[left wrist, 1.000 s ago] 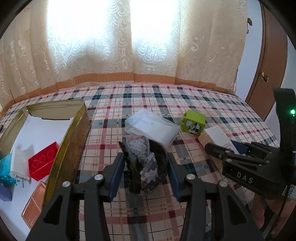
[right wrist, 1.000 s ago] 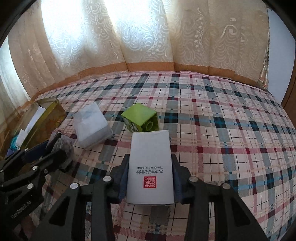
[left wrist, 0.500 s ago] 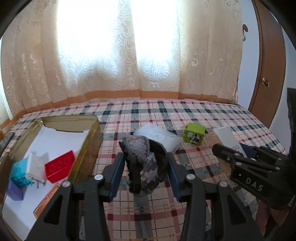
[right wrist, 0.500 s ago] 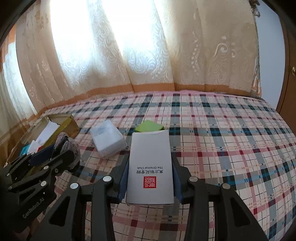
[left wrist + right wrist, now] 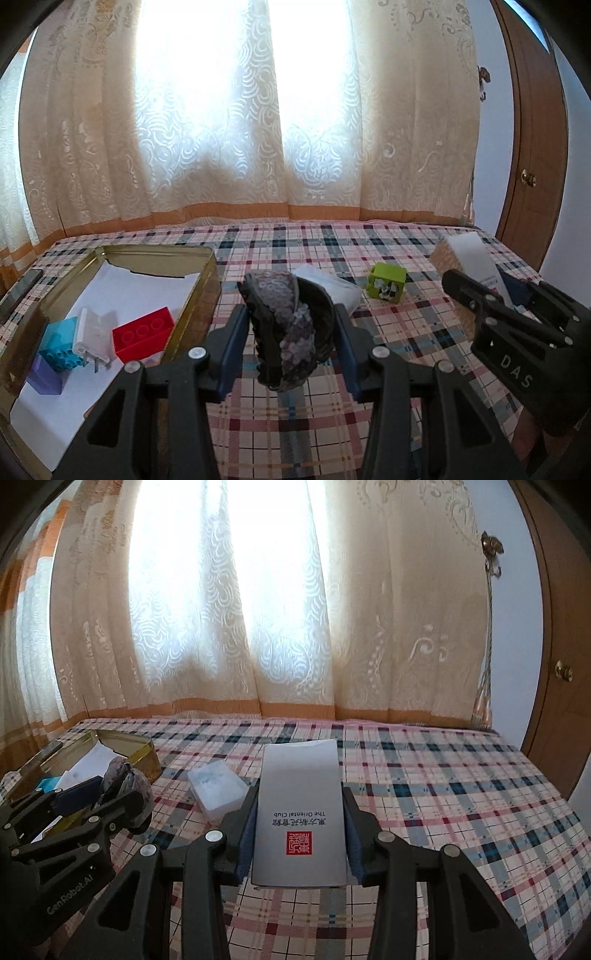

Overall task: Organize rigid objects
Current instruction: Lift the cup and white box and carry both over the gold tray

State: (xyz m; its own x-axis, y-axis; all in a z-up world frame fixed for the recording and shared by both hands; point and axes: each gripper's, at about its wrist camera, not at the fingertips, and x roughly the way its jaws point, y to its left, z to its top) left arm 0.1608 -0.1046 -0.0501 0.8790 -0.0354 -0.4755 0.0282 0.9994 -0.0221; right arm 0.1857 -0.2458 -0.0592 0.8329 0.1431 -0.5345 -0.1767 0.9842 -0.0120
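We see a plaid cloth (image 5: 369, 369) covering the surface, with curtains (image 5: 221, 147) behind it. Going left to right in the left wrist view: a dark phone-like slab (image 5: 20, 291) lies at the far left edge, then a gold tin (image 5: 199, 295), open, with white paper lining it. Inside it sit a purple block (image 5: 46, 380), a blue block (image 5: 59, 339), a white plug (image 5: 94, 332) and a red brick (image 5: 142, 334), all bunched at the near left part.

Just right of the tin, the left gripper (image 5: 290, 332) has its fingers clamped on a sequined hair clip (image 5: 288, 325), held above the cloth. The clip hides part of a clear plastic box (image 5: 332, 286) lying behind it. Further right a green cube (image 5: 388, 282) sits alone on the cloth, apart from the box.

At the far right, the right gripper (image 5: 495, 291) grips a white box (image 5: 471, 254). In the right wrist view, that gripper (image 5: 299, 834) shows both pads pressed on the box's sides; the white box (image 5: 299, 812) carries a red seal and printed text. It blocks the cloth beyond it; the green cube is not visible there. A wooden door (image 5: 532, 147) stands at the right edge.
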